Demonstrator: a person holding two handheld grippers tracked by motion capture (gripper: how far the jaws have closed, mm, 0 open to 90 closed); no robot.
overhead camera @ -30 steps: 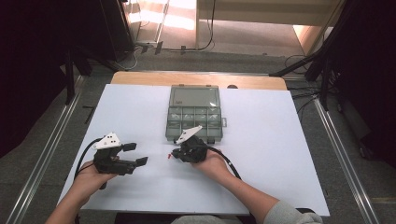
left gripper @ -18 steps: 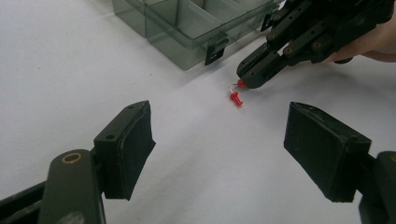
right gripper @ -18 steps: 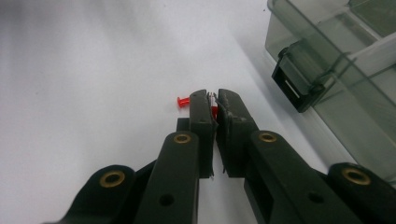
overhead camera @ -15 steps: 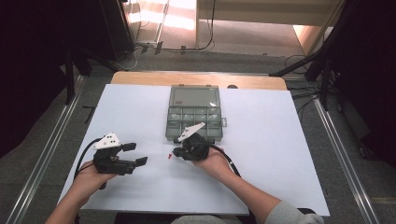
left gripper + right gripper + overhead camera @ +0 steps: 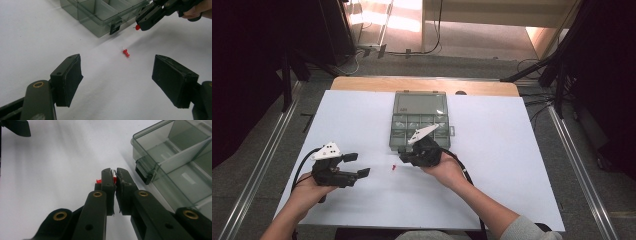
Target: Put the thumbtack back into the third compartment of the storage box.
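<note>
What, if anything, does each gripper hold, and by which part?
The right gripper pinches a small red pushpin near its pin end, the red head jutting out. The left gripper stands open, holding nothing; a second red pushpin lies loose.

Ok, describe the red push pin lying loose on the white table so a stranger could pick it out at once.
Start at the clear grey plastic compartment box in the middle of the white table. Just in front of its near left corner, the small red push pin lies on its side between the two grippers. Unlike the other red pin, pinched in the right gripper, nothing touches it.
</note>
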